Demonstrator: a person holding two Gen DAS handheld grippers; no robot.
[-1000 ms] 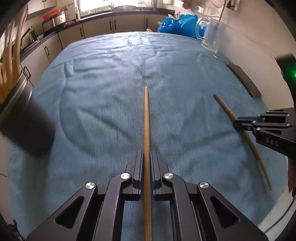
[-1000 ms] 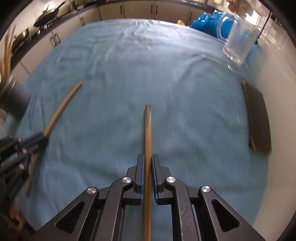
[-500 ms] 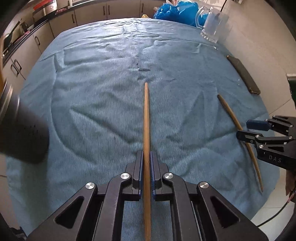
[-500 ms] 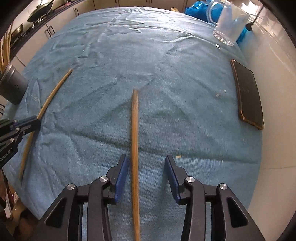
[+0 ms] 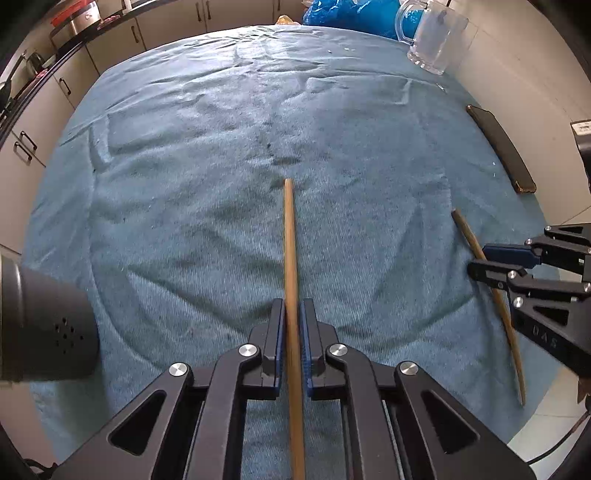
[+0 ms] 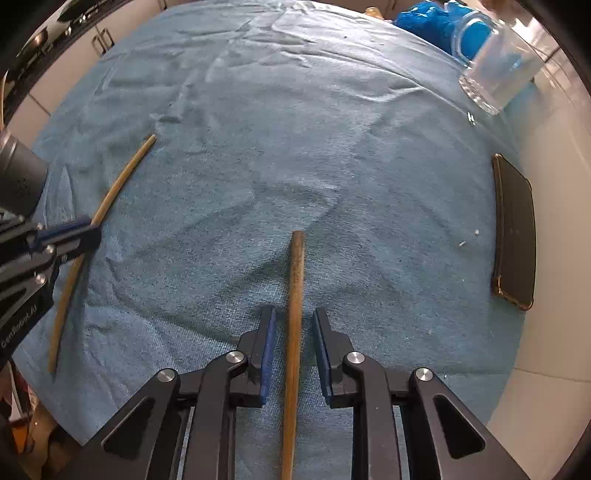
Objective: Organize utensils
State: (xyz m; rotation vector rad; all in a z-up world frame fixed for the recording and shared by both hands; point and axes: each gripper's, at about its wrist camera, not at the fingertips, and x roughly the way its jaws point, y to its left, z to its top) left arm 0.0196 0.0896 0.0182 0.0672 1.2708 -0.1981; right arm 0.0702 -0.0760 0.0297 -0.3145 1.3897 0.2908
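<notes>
Wooden sticks are what I am handling here, two chopsticks over a blue cloth (image 5: 184, 184) that covers the table. My left gripper (image 5: 292, 325) has its blue pads pressed against the left chopstick (image 5: 290, 240), which runs straight out ahead between the jaws with its far tip above the middle of the cloth. My right gripper (image 6: 292, 339) is another matter: its jaws have just been closing in, yet I still see a gap on each side of the right chopstick (image 6: 295, 280), so the pads stand narrow around it without pressing on it. From the left camera that second stick slants along the cloth's right side, partly crossed by the right gripper's fingers. At my far left a dark perforated holder (image 5: 44, 328) sits at the cloth's edge; only its lower body is in frame. A black phone (image 6: 515, 232) lies flat near the right edge of the cloth, well apart from both sticks. A clear glass mug (image 6: 498, 70) stands at the far right corner, with a crumpled blue bag (image 5: 351, 16) just behind it. Kitchen cabinets (image 5: 110, 48) line the background.
</notes>
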